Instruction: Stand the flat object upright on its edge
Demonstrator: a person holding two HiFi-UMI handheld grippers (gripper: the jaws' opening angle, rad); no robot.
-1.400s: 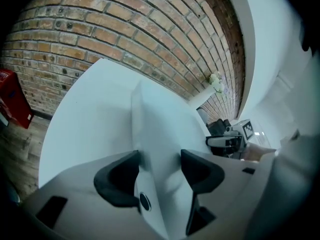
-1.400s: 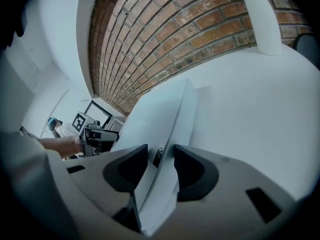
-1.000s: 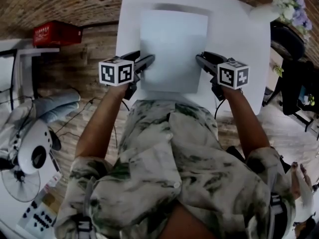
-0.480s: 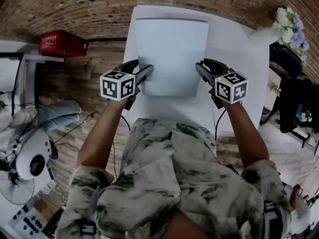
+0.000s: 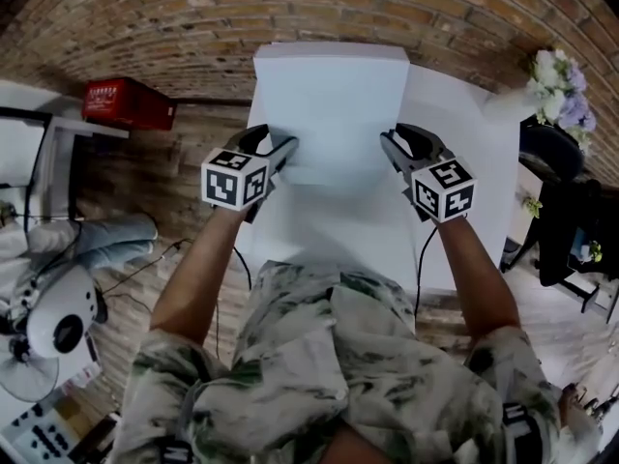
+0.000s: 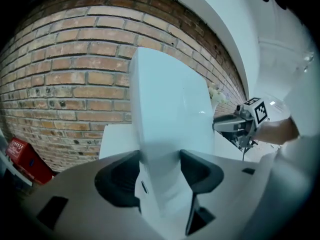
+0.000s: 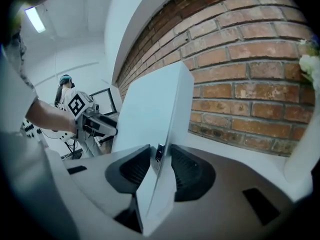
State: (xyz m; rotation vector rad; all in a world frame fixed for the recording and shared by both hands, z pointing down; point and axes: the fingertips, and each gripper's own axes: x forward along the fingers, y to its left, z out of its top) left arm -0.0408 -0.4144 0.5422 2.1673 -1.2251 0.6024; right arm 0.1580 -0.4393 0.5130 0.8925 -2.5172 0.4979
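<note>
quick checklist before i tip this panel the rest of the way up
1. Left gripper clamped on the left side of the white panel: ok.
2. Right gripper on the right side, jaws having just been closing with the panel between them: ok.
3. Panel upright on its edge: not ok, tilted with the near edge raised.
4. Far edge resting on the table: cannot tell.
5. Flowers clear of the panel: ok, off to the right.

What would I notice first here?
A big white flat panel tilts up over the white table, dead centre. The left gripper and the right gripper clamp its side edges; the right's jaws have just been closing on it. A red-brown brick wall stands behind.
</note>
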